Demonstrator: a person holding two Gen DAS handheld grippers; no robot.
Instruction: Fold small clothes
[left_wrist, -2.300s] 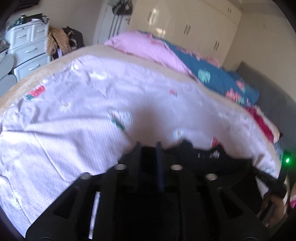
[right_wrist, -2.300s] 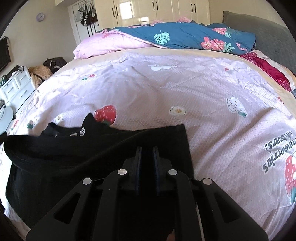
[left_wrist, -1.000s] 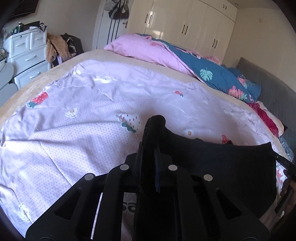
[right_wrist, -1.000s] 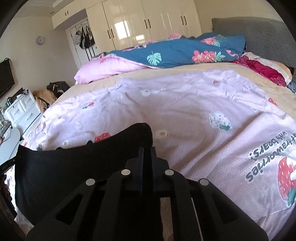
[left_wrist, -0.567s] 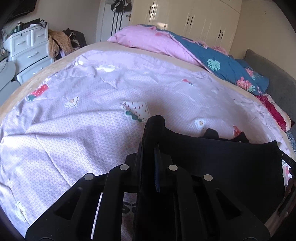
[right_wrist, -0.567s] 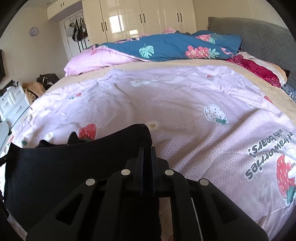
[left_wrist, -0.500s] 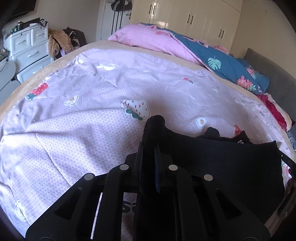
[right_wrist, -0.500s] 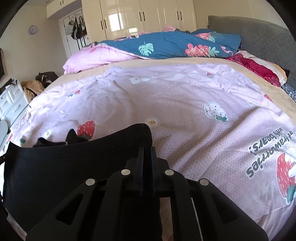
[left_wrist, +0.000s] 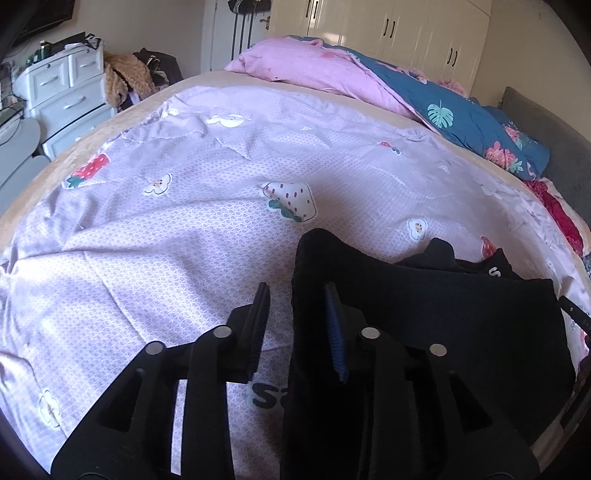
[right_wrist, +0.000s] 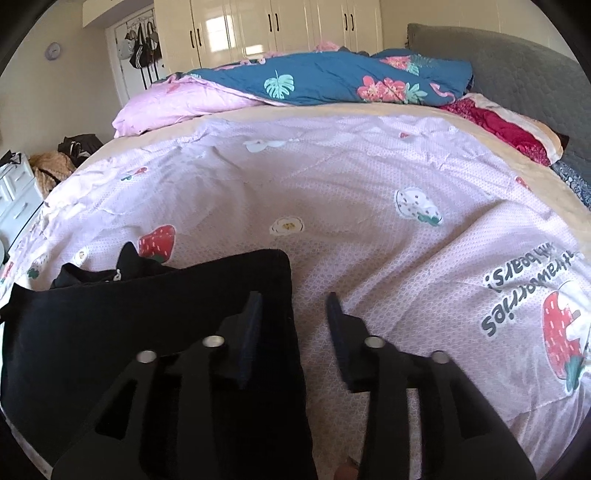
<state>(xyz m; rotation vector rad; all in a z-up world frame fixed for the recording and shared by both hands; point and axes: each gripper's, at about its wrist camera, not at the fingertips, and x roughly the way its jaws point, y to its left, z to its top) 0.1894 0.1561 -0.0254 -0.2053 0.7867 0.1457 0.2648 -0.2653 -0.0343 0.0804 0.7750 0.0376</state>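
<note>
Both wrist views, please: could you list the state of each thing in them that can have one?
Black garment: lying flat on the bed, folded edge away from the cameras.
Left gripper: jaws opening, garment corner between them, not pinched.
Right gripper: jaws opening, garment edge between them, not pinched.
Bedspread: spread out, lightly wrinkled.
Blue duvet: bunched at the far side.
Wardrobe doors: shut.

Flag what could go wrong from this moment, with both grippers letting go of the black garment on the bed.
1. The left gripper is opening, yet a corner of the black garment still stands between its fingers; pulling away could drag the corner and undo the fold.
2. The right gripper is opening over the garment's other edge, so a finger might snag it.
3. A bunched part sticks out behind the fold and may leave it uneven.
</note>
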